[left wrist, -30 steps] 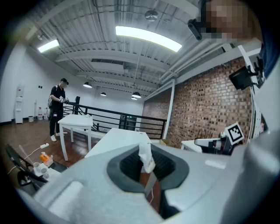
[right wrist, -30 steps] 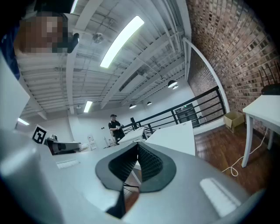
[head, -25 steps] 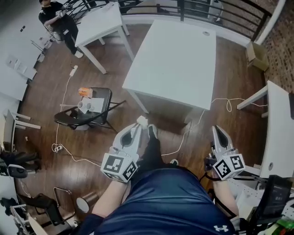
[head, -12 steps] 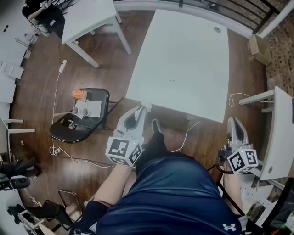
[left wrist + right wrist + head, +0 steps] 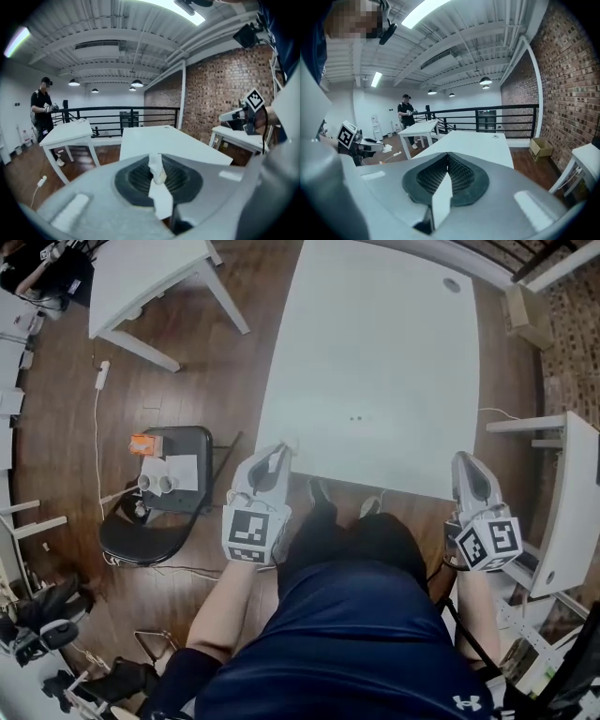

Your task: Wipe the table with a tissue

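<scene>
White table (image 5: 375, 362) ahead, left hand-held gripper (image 5: 277, 456) clenched on tissue (image 5: 157, 180), right hand-held gripper (image 5: 468, 463) closed, empty.

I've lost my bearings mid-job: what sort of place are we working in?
Probably an open loft-style workspace or lab: bare red brick wall, black metal railing, plain white rectangular tables on a dark wooden floor.

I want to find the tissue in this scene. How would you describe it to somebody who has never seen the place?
Start at the large white table in the middle of the room; the left gripper is at its near left corner. The tissue is the small crumpled white scrap pinched between that gripper's shut jaws. The right gripper, also shut, holds nothing.
</scene>
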### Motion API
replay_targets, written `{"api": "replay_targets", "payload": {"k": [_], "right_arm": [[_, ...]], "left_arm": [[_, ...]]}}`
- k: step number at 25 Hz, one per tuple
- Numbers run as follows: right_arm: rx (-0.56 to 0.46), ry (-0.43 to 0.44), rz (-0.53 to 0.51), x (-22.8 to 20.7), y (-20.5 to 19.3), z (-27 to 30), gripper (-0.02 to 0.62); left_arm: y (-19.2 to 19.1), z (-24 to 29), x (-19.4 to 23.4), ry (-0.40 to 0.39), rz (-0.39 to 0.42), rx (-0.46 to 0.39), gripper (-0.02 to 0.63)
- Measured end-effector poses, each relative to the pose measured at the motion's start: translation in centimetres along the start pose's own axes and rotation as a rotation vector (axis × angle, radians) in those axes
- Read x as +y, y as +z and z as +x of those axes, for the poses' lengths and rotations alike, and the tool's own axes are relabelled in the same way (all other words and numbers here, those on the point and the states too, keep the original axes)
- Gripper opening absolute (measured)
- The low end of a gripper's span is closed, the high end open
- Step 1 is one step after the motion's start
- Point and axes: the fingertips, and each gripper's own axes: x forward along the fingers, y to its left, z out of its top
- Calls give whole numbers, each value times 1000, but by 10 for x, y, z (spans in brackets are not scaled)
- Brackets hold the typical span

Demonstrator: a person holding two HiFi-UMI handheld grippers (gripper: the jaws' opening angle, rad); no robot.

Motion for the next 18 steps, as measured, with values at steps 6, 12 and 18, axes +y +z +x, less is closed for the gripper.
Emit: {"api": "replay_targets", "payload": {"k": [6,12,18], "right_arm": [[66,53,53,-22,-33,55,11],[134,75,54,-40,-63,95,11],[173,74,90,-42,-79,111,11]], "left_arm": [[-9,43,-5,-28,39,106,20],[-30,80,-16,-59,102,205,20],[-50,113,-54,-217,255,282,20]]}}
